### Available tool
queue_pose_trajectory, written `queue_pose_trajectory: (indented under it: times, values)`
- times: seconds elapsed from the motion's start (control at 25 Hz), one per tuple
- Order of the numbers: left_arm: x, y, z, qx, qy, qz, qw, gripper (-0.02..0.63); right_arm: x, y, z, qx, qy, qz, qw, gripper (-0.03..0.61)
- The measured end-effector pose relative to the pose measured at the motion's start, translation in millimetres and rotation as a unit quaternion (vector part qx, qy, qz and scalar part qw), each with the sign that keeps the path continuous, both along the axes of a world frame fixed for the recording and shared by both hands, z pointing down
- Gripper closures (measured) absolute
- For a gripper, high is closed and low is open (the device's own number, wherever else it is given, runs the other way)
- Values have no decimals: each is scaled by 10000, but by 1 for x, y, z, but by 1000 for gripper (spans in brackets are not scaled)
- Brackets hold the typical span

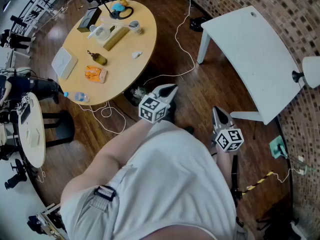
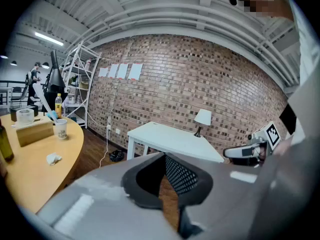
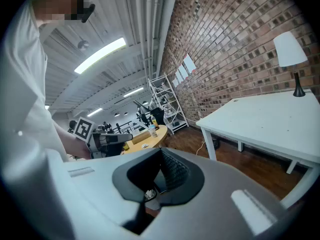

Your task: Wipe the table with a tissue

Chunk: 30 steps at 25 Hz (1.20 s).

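A crumpled white tissue (image 1: 136,55) lies on the round wooden table (image 1: 125,69), towards its right side; the left gripper view shows this tissue (image 2: 53,158) on the table (image 2: 30,176) at the left. A wooden tissue box (image 1: 116,37) stands further back. I stand a step away from the table. My left gripper (image 1: 170,89) is shut and empty, held over the floor near the table's near edge. Further right, my right gripper (image 1: 218,111) also has its jaws together, with nothing held. Each gripper appears in the other's view.
A white rectangular table (image 1: 255,54) with a lamp (image 1: 310,71) stands at the right against the brick wall. White cables (image 1: 180,39) run over the wooden floor. A green bottle (image 1: 97,58), an orange packet (image 1: 95,74), cups and a water bottle (image 1: 77,97) share the round table.
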<state>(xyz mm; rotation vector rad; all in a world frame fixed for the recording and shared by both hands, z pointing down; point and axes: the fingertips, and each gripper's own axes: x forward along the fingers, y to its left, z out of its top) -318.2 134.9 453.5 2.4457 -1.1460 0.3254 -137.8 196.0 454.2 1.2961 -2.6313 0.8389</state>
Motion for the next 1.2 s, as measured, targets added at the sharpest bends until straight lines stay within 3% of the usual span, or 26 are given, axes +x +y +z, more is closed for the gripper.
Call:
queue_pose_trajectory:
  times: [0.2,0.6,1.0,1.08,1.2]
  values:
    - [-9,-25,10,55,93,191,9998,611,-11,-23,4,33,178,-101,9998,571]
    - [-40,-102,42,-212,267,439,9985,609,-51,-95,-1,-104,490,-96,9987,571]
    - [-155,-174,85,-585,-278,-2,9979,609,-122,-189,1,-203,604,-286,9976,571]
    - [-178,-179,100,-626,-586,-132,9962,582,-137,-202,6,-247,591,-314,9975,571]
    - [-223,-190,127,-718,-1366,-411,9872,532,-157,-218,11,-269,661,-454,9964,571]
